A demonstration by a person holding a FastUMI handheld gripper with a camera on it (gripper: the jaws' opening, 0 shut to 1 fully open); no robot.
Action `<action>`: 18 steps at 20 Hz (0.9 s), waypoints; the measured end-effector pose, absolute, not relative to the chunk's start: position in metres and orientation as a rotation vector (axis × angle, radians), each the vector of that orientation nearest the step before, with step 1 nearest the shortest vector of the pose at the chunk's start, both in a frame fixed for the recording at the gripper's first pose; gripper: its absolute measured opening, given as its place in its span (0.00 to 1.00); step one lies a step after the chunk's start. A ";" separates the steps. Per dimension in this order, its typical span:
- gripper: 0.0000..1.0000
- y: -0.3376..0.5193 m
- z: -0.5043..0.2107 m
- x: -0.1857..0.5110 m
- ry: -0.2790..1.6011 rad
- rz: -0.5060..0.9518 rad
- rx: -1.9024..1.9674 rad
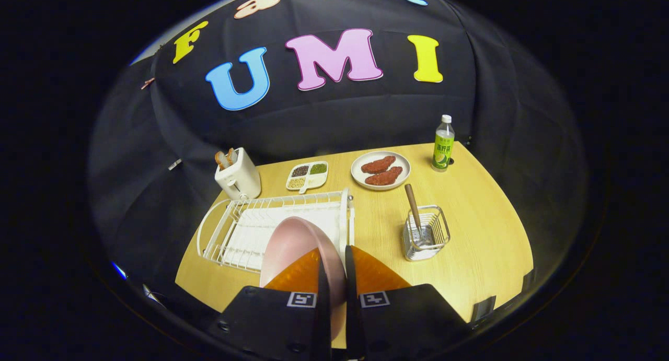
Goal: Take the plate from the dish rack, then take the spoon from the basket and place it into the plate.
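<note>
While clamped on the pink plate (pixel 292 246), hand-held gripper (pixel 334 277) nearly closed, above dish rack (pixel 230 230)

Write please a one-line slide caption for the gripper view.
Gripper shut on the pink plate, held above the white dish rack; the spoon stands in its basket.

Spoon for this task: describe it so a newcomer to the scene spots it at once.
On the light wooden table, right of the white wire dish rack, stands a small clear wire basket. The wooden-handled spoon stands upright in it, the only utensil there. The tongs are shut on the pink round plate.
</note>
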State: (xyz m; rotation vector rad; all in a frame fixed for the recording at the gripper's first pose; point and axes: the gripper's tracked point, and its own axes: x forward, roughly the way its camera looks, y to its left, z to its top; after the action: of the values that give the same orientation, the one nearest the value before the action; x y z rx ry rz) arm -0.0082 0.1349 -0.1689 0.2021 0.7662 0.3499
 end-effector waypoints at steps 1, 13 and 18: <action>0.15 0.125 -0.174 -0.018 0.784 0.355 0.217; 0.16 0.064 -0.293 -0.037 0.958 0.410 0.288; 0.16 0.056 -0.333 -0.029 1.050 0.491 0.320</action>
State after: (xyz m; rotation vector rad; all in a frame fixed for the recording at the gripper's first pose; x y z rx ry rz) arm -0.0292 0.0564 -0.3335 0.3196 1.0497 0.4905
